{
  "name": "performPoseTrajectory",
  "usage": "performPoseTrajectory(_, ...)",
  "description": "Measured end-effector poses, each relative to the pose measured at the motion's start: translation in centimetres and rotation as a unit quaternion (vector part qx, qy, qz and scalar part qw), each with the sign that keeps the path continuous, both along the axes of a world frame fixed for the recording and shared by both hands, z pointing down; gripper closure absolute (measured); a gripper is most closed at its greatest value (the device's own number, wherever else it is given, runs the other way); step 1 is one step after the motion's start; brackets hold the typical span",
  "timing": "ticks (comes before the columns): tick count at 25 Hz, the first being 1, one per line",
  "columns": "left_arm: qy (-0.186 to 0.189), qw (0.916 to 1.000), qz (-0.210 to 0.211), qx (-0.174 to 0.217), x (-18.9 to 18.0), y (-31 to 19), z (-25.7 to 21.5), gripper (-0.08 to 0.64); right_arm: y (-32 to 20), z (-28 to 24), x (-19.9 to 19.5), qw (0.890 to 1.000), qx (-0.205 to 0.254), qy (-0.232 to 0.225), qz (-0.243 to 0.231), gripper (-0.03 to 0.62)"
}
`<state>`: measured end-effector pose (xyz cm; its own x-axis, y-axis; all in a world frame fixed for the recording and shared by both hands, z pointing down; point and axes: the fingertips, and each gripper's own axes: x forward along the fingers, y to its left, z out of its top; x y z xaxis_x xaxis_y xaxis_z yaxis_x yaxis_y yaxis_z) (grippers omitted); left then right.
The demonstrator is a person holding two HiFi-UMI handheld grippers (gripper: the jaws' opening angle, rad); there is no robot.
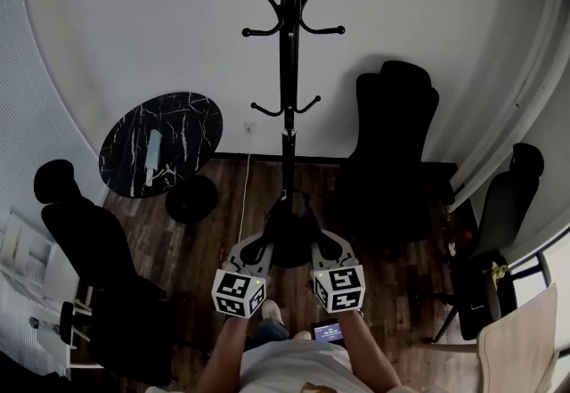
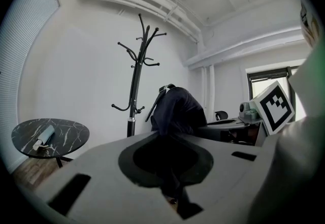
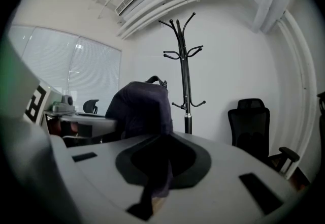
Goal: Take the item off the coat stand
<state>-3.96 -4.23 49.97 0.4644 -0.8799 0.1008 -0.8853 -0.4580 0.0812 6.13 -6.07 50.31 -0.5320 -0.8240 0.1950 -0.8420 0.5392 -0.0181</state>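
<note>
- Well off to the left of both pairs of jaws, a round black marble-patterned table (image 1: 160, 143) stands by the white wall. A pale rolled thing (image 1: 153, 152) lies on its top.
- Next comes the left gripper (image 1: 265, 245). Its jaws are pinched together on a fold of the dark fabric item (image 1: 289, 238). In the left gripper view the cloth runs down through the slot between them, and the bulk of the item bulges up just beyond the tips.
- The item itself hangs between the two grippers, held from both sides. It is off the hooks and hangs in front of the pole. A strap (image 2: 163, 88) shows at its top.
- Straight ahead of the jaws, beyond the item, stands the black coat stand (image 1: 287, 70), upright against the wall.
- The right gripper (image 1: 314, 243) has its jaws closed on the same item. In the right gripper view a strip of dark cloth is clamped between them and the rest rises ahead, a little to their left.
- To the right of the right jaws, a black office chair (image 1: 394, 142) stands by the wall.
</note>
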Motion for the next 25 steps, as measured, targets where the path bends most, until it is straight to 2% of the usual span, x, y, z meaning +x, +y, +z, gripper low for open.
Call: performPoseTrajectory(25, 0.000, 1.0000, -0.001, -0.008, -0.09, 0.76, 0.74, 0.531, 0.75, 0.70, 0.10, 1.000, -0.005, 0.002, -0.009, 0.566)
